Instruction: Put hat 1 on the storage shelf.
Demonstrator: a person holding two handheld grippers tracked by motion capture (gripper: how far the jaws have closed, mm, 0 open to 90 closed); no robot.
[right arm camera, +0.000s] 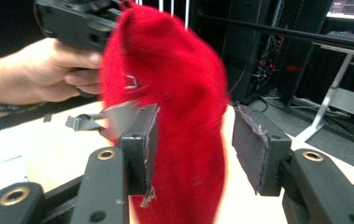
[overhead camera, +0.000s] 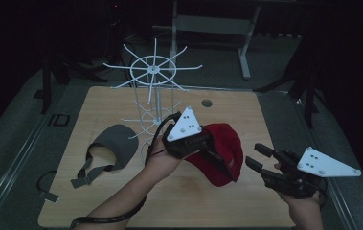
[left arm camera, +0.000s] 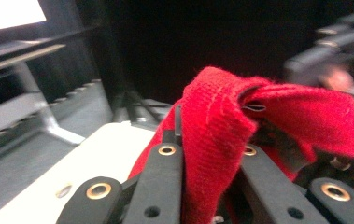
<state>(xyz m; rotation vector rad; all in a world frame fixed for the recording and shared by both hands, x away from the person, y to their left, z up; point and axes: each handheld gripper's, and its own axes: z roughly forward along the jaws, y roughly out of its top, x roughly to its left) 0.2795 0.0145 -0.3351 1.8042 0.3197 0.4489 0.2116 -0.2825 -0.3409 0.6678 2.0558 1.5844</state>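
Note:
A red cap [overhead camera: 222,153] hangs above the middle right of the wooden table [overhead camera: 121,206]. My left gripper [overhead camera: 208,143] is shut on its left edge. In the left gripper view the red cloth [left arm camera: 221,121] is bunched between the jaws of that gripper [left arm camera: 207,154]. My right gripper [overhead camera: 255,155] sits just right of the cap with its jaws apart. In the right gripper view the cap [right arm camera: 174,93] hangs between this open gripper's [right arm camera: 193,140] pads. The right pad [right arm camera: 254,149] stands clear of the cloth.
A grey cap [overhead camera: 114,143] with its strap lies on the table's left half, also seen as a grey strap [right arm camera: 79,122]. A white wire rack [overhead camera: 154,72] stands at the back middle of the table. A small round hole [overhead camera: 207,103] is near the far edge.

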